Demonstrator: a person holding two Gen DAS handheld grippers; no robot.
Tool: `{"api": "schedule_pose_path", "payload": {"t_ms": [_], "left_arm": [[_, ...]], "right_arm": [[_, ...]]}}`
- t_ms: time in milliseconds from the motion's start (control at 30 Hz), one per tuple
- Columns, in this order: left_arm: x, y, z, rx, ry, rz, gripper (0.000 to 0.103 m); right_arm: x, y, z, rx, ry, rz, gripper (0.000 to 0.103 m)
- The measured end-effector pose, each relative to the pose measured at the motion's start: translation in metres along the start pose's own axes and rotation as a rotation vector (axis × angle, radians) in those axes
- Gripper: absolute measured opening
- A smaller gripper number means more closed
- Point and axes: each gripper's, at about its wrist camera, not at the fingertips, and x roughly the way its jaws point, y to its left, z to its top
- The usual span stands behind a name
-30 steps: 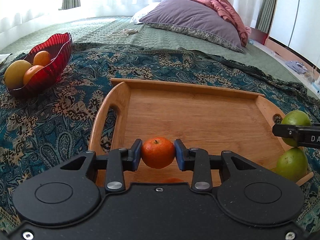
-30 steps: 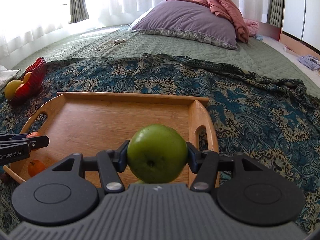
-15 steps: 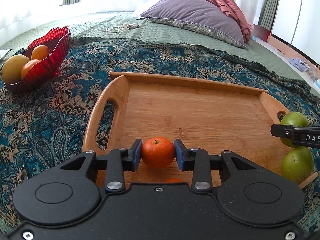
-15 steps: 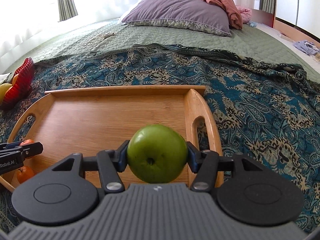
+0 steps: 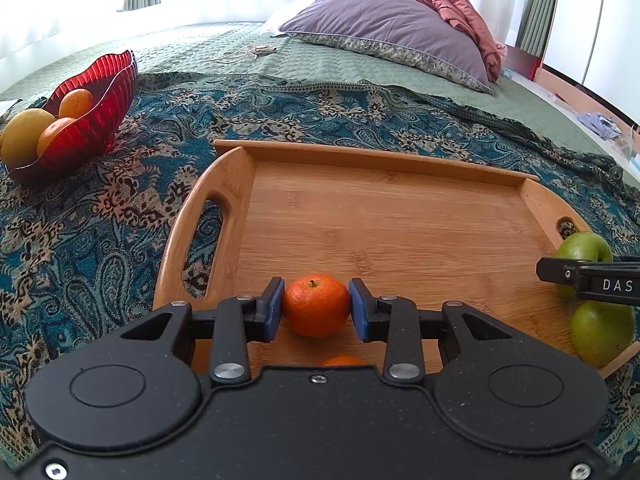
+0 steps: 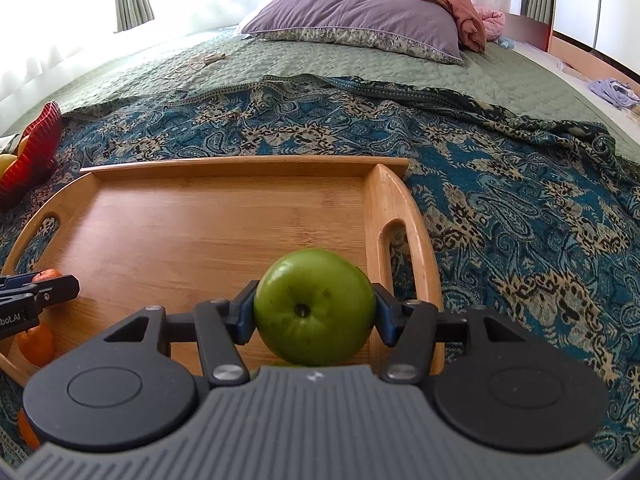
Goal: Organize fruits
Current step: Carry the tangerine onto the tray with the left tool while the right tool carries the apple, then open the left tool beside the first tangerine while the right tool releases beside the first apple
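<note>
Left hand-held gripper [image 5: 316,312] around tangerine [image 5: 316,306]; right hand-held gripper [image 6: 315,316] around green apple [image 6: 315,307].

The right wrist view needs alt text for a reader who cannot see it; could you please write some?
The right gripper holds a green apple above the near right corner of a wooden tray on a patterned blue bedspread.

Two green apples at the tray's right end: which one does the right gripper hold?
The upper green apple, the one clamped between the right gripper's pads. The other green apple sits free below it on the wooden tray.
</note>
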Motion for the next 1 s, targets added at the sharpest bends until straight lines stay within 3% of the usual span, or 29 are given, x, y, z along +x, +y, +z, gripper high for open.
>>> {"api": "schedule_pose_path", "payload": {"t_ms": [333,467,767,833,1000], "left_arm": [[-0.001,0.002,-0.001,-0.012,-0.006,-0.001,0.033],[-0.002,0.003,-0.001,-0.020,-0.006,-0.001,0.035],[-0.025,0.013,-0.007,-0.024,-0.054,-0.010,0.063],[-0.034,0.015,-0.010,-0.030,-0.074,-0.026,0.073],[-0.060,0.023,-0.018,-0.054,-0.132,-0.072,0.085]], "right_arm": [[0.003,0.004,-0.004,-0.040,-0.001,0.004,0.061],[0.003,0.004,-0.004,-0.039,-0.003,0.004,0.071],[-0.013,0.000,-0.010,-0.021,-0.073,0.008,0.080],[-0.019,0.000,-0.013,-0.025,-0.100,-0.001,0.082],[-0.037,0.000,-0.020,-0.032,-0.170,-0.020,0.086]]}}
